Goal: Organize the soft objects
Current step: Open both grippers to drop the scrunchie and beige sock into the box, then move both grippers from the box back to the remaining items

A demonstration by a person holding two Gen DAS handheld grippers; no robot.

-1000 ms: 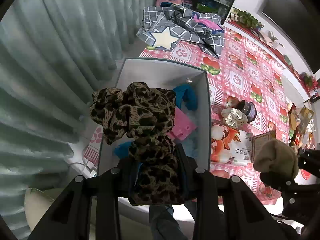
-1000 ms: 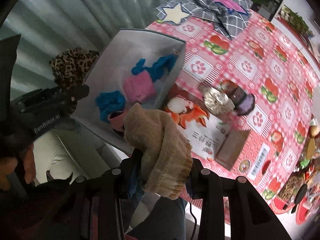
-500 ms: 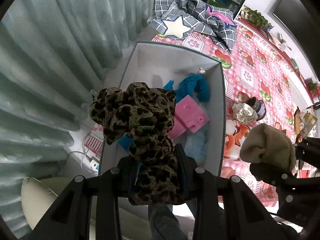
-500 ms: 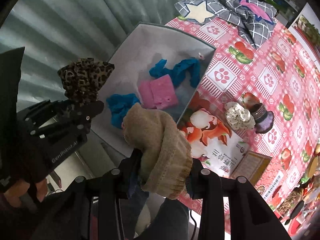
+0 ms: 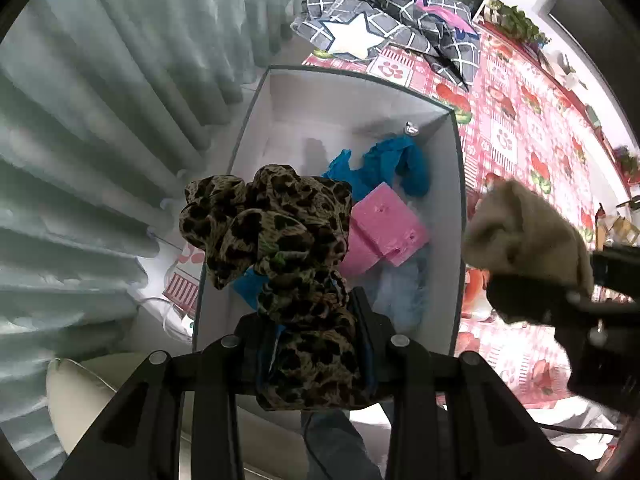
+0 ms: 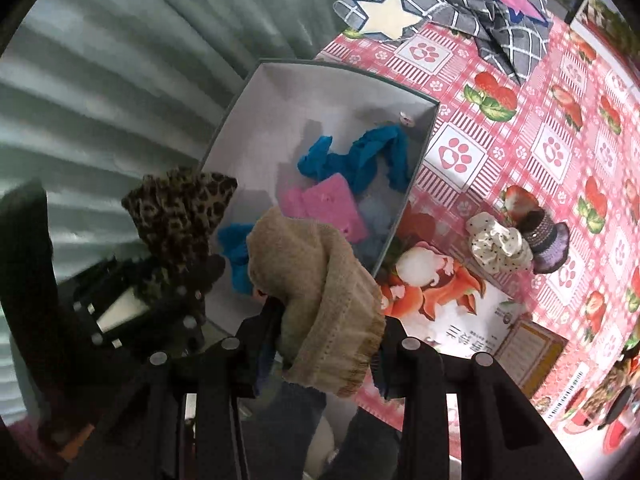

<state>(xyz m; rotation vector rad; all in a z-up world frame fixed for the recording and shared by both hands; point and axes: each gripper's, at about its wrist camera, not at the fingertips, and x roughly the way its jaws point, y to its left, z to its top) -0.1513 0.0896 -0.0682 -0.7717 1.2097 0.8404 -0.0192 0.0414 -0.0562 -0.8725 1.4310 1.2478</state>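
We had the left hand-held gripper (image 5: 316, 344) clamped on the leopard scrunchie (image 5: 272, 236) directly above the box (image 5: 460, 216); the right hand-held gripper (image 6: 320, 344), gripping the beige knit (image 6: 316, 280), hung beside the box's rim.

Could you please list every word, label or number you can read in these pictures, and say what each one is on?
Illustrated card: large characters, upside down in the right wrist view, too blurred to read.
Barcode strip: digits too small to read.
Nothing else carries legible text.
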